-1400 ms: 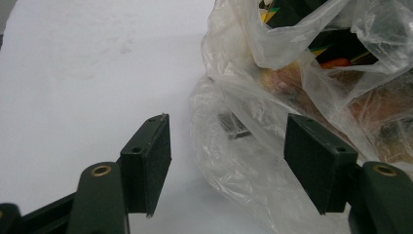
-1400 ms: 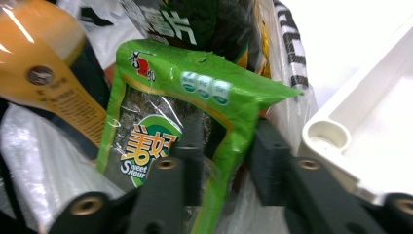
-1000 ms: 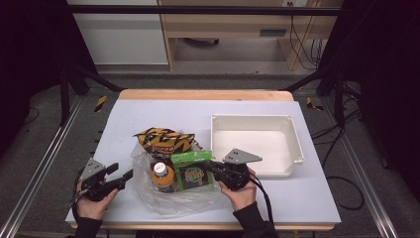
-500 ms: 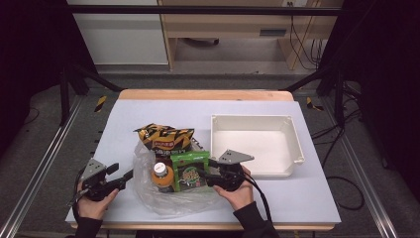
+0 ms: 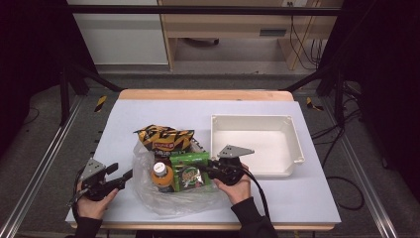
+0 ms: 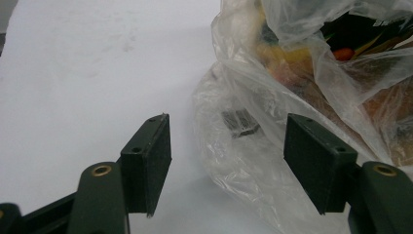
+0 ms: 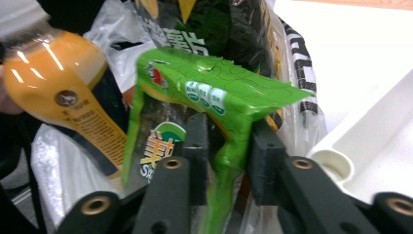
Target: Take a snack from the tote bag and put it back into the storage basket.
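Note:
A clear plastic bag [image 5: 178,203] lies at the table's front and holds a green snack packet [image 5: 190,171], an orange drink bottle [image 5: 161,176] and a dark yellow-striped chip bag [image 5: 165,139]. My right gripper [image 5: 205,168] reaches into the bag from the right. Its jaws have just been closing, and in the right gripper view the gripper [image 7: 228,161] pinches the green packet [image 7: 214,92] by its edge, beside the bottle [image 7: 63,92]. My left gripper [image 5: 121,172] rests at the bag's left side. In the left gripper view it [image 6: 226,156] stands open with loose bag film [image 6: 272,87] between the pads.
A white tray [image 5: 257,121] stands just right of the bag, close to my right hand; its rim [image 7: 370,146] shows in the right gripper view. The white table top [image 5: 148,109] stretches left and behind the bag. Dark floor, rails and cables surround the table.
My right gripper has shifted slightly at the green packet. The left hand and the bag's contents stay where they were.

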Demonstrator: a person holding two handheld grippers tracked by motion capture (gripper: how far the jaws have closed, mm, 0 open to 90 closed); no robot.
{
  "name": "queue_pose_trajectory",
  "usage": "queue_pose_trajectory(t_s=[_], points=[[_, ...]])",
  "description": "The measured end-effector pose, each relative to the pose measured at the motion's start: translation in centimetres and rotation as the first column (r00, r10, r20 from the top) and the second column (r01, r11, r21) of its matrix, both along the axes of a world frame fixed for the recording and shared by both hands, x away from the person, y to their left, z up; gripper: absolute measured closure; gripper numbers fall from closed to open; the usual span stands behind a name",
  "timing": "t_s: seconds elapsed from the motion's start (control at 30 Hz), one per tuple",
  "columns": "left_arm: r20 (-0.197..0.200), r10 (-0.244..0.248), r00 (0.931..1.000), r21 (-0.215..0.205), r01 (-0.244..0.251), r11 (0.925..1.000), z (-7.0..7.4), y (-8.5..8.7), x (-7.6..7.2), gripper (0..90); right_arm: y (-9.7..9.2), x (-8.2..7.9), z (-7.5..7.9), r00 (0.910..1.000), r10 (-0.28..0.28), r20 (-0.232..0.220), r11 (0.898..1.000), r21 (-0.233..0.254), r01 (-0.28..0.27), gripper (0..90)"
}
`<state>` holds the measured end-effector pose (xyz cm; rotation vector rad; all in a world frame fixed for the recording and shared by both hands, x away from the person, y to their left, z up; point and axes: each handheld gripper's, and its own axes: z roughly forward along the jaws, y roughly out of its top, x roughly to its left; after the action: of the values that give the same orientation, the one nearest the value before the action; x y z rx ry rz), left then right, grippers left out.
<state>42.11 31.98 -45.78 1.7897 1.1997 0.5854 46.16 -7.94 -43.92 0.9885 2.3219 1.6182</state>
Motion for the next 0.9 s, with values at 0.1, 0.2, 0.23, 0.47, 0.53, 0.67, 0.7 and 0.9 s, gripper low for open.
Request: queue_pose_trajectory(t_s=[0.1, 0.2, 0.23, 0.47, 0.53, 0.67, 0.7, 0.9], points=[[0.001, 0.002, 1.0, 0.001, -0.002, 1.0, 0.0, 0.0, 0.0, 33.6, -0.3, -0.3, 0.3, 0.9999, 0.0, 0.013, 1.0, 0.012, 0.0, 77.7], [0.002, 0.003, 1.0, 0.0, -0.003, 1.0, 0.0, 0.0, 0.0, 33.6, -0.6, -0.9, 0.8, 0.999, 0.001, 0.045, 1.0, 0.019, -0.001, 78.9], [0.003, 0.003, 1.0, 0.0, -0.003, 1.0, 0.0, 0.0, 0.0, 33.6, -0.7, -1.4, 1.1, 0.9977, 0.001, 0.068, 1.0, 0.022, -0.003, 79.3], [0.002, 0.005, 1.0, 0.001, -0.005, 1.0, 0.0, 0.0, 0.0, 33.5, -1.1, -2.4, 2.4, 0.9913, -0.014, 0.131, 0.999, 0.045, 0.008, 79.4], [0.004, 0.006, 1.0, 0.001, -0.006, 1.0, 0.0, 0.0, 0.0, 33.3, -1.2, -2.7, 3.1, 0.9873, -0.027, 0.156, 0.998, 0.057, 0.019, 79.3], [0.005, 0.006, 1.0, 0.0, -0.006, 1.0, 0.0, 0.1, 0.0, 33.1, -1.3, -2.9, 4.0, 0.9813, -0.044, 0.187, 0.996, 0.082, 0.029, 79.1], [0.005, 0.006, 1.0, 0.0, -0.006, 1.0, 0.0, 0.1, 0.0, 33.1, -1.3, -2.9, 4.0, 0.9813, -0.044, 0.187, 0.996, 0.082, 0.029, 79.1], [0.005, 0.004, 1.0, 0.003, -0.005, 1.0, 0.0, 0.0, 0.0, 32.8, -1.3, -3.2, 5.5, 0.9686, -0.062, 0.241, 0.992, 0.119, 0.034, 79.0]])
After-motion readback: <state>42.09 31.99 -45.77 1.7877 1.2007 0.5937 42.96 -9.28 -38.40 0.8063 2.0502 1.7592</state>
